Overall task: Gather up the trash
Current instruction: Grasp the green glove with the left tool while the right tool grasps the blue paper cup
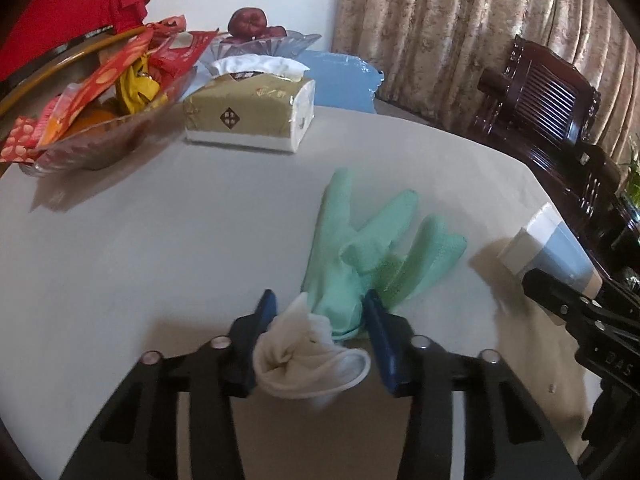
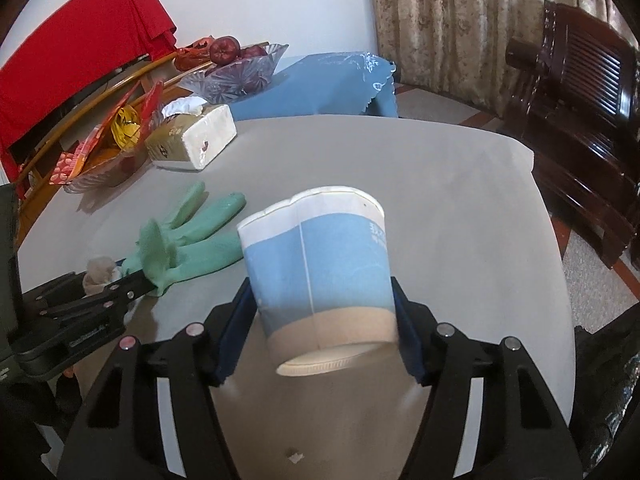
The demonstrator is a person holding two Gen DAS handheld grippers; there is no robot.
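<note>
Left wrist view: grey table (image 1: 160, 240), curtain (image 1: 440, 40) at one o'clock. Left gripper (image 1: 320, 320) pinches green glove (image 1: 360, 248) at its white cuff.

Right wrist view: right gripper (image 2: 320, 320) clamps the dented blue-and-white paper cup (image 2: 320, 272), centre frame.

Bare tabletop (image 2: 460, 200) ahead; tissue pack (image 2: 192, 140) and snack bowl (image 2: 100, 172) far-left.
</note>
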